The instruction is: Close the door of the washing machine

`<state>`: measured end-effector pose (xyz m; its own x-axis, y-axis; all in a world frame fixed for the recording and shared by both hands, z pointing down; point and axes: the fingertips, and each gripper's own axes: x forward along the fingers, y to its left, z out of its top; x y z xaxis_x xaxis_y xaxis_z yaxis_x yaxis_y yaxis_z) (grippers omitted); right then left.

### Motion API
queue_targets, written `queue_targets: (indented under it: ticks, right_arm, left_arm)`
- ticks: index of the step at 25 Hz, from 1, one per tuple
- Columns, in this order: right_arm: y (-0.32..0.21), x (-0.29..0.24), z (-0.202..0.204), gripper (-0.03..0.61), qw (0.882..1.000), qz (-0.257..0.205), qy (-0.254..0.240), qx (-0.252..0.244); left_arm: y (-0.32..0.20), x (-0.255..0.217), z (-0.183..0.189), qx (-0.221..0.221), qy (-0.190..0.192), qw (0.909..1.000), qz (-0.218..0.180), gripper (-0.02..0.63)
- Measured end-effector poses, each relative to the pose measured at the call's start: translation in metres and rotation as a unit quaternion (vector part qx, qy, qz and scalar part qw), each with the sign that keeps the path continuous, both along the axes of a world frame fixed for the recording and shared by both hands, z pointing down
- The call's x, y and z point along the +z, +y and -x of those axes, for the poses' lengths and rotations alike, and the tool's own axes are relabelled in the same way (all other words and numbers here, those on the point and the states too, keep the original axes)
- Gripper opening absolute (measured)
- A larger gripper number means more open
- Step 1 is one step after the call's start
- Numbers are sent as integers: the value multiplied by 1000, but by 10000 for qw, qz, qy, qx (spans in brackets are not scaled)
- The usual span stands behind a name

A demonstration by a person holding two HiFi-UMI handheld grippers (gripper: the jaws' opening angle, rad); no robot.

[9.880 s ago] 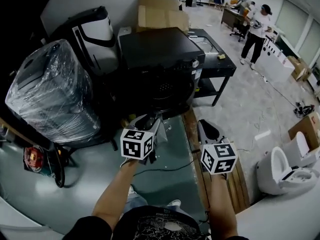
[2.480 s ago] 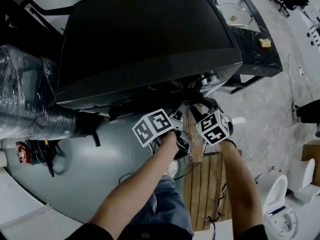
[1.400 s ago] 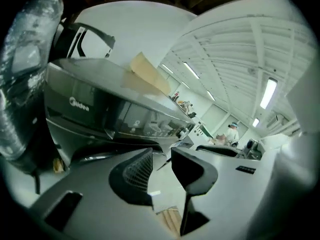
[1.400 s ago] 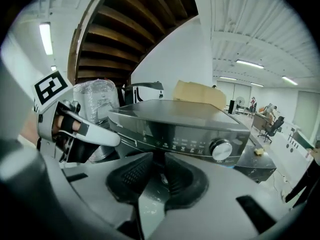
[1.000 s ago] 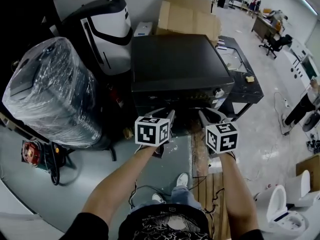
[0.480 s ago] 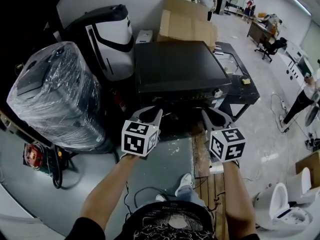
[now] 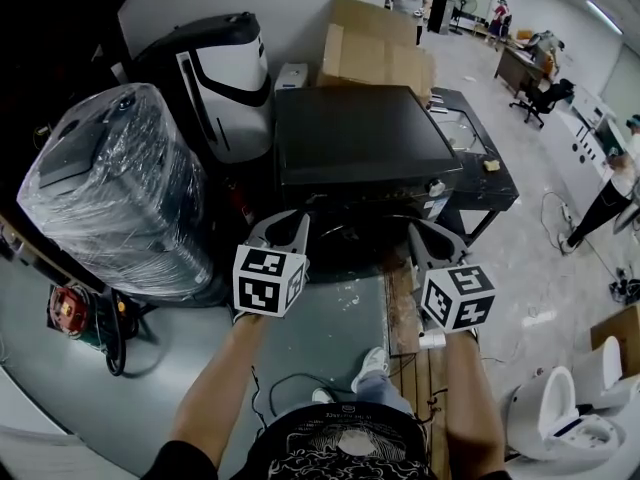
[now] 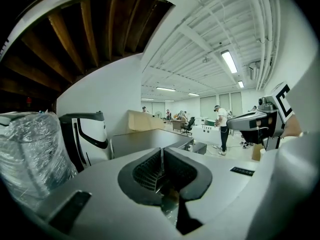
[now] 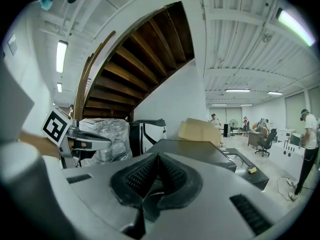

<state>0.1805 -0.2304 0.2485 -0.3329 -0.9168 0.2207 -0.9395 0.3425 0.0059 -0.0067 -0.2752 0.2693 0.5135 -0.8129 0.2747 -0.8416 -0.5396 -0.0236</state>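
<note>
Head view: the washing machine [image 7: 360,133], a black box, stands straight ahead of the person. Its door [image 7: 352,230] is on the shadowed front face, just beyond both gripper tips. I cannot tell from here how it sits. The left gripper [image 7: 285,226] and right gripper [image 7: 420,236] are held side by side, apart from the front face. A plastic-wrapped appliance [image 7: 110,193] and a white-and-black machine [image 7: 215,78] crowd the washer's left side. Cardboard boxes [image 7: 375,48] stand behind it and a low black table [image 7: 480,163] beside it on the right. A wooden pallet [image 7: 405,313] lies on the floor under the right gripper, and a toilet [image 7: 560,418] sits well apart at lower right.

Left gripper view: the jaws are closing, almost together, with nothing between them. The washer's top shows beyond them.

Right gripper view: the jaws are clenched together and empty. A wooden stair underside [image 9: 140,69] rises overhead.
</note>
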Motion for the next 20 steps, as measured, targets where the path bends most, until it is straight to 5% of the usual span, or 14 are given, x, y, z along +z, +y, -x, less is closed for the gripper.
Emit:
queue_targets:
  ticks: [20]
  right_arm:
    - [-2,-4,2,21,9998,-77,-167,36]
  left_arm:
    - [0,2,-7,96,-169,9998,-97,35]
